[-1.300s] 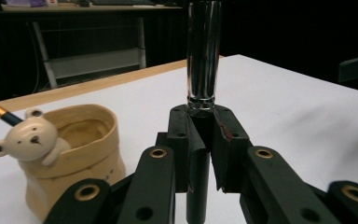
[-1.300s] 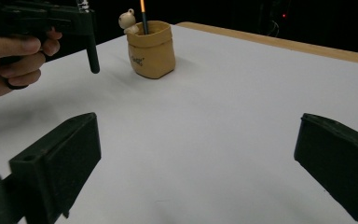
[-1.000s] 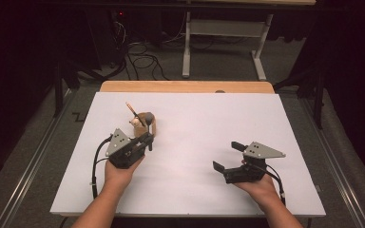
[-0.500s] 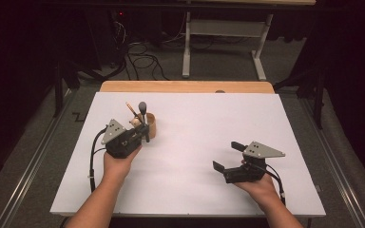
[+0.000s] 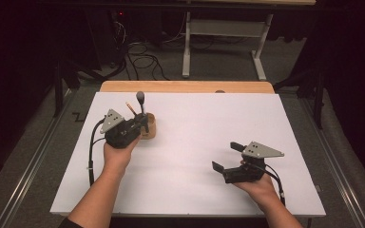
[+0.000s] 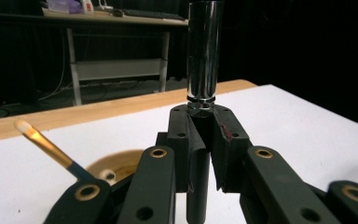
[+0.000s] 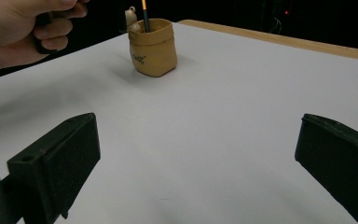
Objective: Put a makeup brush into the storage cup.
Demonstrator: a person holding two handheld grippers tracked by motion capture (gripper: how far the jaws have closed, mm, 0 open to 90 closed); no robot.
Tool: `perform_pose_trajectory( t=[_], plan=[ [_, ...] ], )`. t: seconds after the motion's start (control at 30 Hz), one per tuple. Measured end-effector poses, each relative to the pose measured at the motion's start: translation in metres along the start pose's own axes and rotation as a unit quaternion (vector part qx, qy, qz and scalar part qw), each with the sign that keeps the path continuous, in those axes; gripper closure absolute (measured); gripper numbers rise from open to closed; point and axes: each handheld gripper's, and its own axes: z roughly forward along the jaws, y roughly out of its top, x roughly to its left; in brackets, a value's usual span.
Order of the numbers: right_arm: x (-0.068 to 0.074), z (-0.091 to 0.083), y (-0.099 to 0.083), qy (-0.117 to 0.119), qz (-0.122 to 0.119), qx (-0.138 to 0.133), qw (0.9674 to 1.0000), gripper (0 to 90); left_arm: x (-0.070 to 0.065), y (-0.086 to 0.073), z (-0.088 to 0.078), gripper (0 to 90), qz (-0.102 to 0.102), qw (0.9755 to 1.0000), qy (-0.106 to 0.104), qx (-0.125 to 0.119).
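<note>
My left gripper [image 5: 143, 124] is shut on a black-handled tool with a chrome socket head [image 5: 140, 98] and holds it upright beside and above a tan pouch-shaped holder [image 5: 150, 132]. In the left gripper view the chrome head [image 6: 204, 51] rises straight out of the closed jaws of the left gripper [image 6: 204, 128], and the holder [image 6: 119, 163] lies below at left with a pencil [image 6: 46, 144] leaning out of it. My right gripper [image 5: 227, 156] rests open on the white table near the front right. Nothing lies between the jaws of the right gripper [image 7: 196, 154]; the holder [image 7: 154, 46] stands far ahead.
A white sheet [image 5: 209, 123] covers the table, with a wooden strip [image 5: 185, 86] along its far edge. The person's left hand [image 7: 23, 28] shows at the top left of the right gripper view. Cables and a table frame [image 5: 218, 28] stand on the dark floor beyond.
My left gripper has risen and drifted left and away, drawing the chrome-headed tool up out of the holder. The right gripper has stayed put.
</note>
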Motion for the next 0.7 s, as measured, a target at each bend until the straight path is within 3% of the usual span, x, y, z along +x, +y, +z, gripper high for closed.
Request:
perform_pose_trajectory(
  t=[0.37, 0.7],
  plan=[
    [0.002, 0.001, 0.0, 0.004, 0.003, 0.002, 1.0, 1.8, 0.008, 0.009, 0.011, 79.2, -0.005, 0.9998, 0.018, -0.003],
    [0.002, 0.001, 0.0, 0.007, 0.001, 0.002, 1.0, 2.6, 0.011, 0.006, 0.023, 79.2, -0.003, 0.9995, 0.032, 0.003]
  ],
)
